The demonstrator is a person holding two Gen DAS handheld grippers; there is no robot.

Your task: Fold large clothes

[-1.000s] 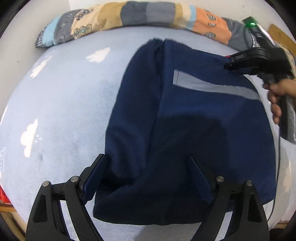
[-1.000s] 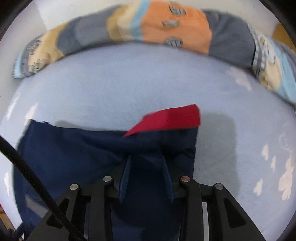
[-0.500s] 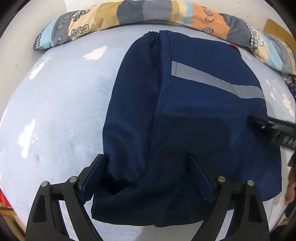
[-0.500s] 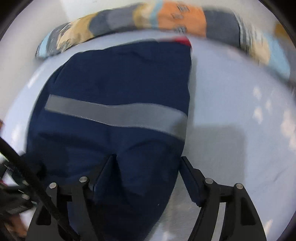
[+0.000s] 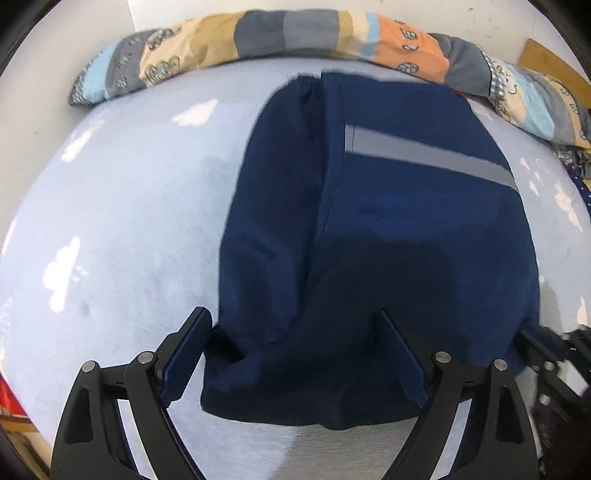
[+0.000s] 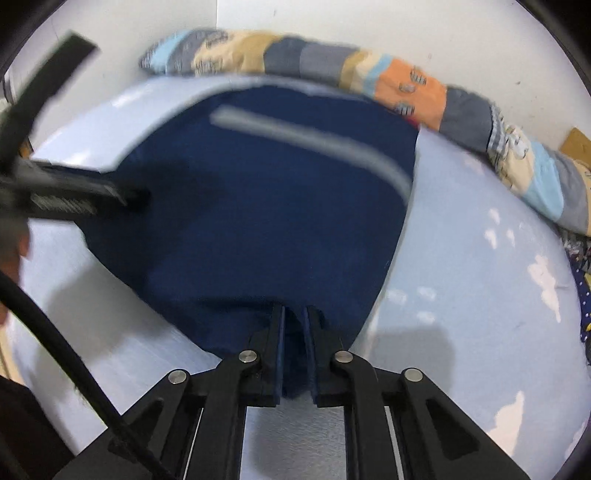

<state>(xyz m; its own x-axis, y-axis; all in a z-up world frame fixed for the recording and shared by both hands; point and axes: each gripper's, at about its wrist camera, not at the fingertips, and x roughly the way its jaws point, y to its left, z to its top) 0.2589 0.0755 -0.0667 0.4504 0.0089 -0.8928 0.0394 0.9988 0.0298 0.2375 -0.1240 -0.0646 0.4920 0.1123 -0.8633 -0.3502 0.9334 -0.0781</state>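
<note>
1. Garment (image 5: 388, 240): large navy piece, partly folded, lying flat on the bed nearer its right side and far edge; soft matte knit or fleece, one grey stripe (image 5: 424, 155) running across it aslant, a gathered hem at the far end, a long lengthwise seam or fold line.
2. Right gripper (image 6: 293, 354): jaws pinched narrow on the near hem (a tuck of navy cloth shows between the pads).
3. Left gripper (image 5: 295, 354): jaws spread wide astride the near edge, the pads gripping nothing.
4. Step in hand, as judged: taking hold of the near edge for another fold. Next the left jaws should close on the hem, then both should carry it toward the far end.
5. Bed sheet (image 5: 129, 221): pale blue, smooth, printed with white clouds.
6. Patchwork quilt (image 5: 295, 33): rolled along the wall; orange, grey, tan and light blue panels.
</note>
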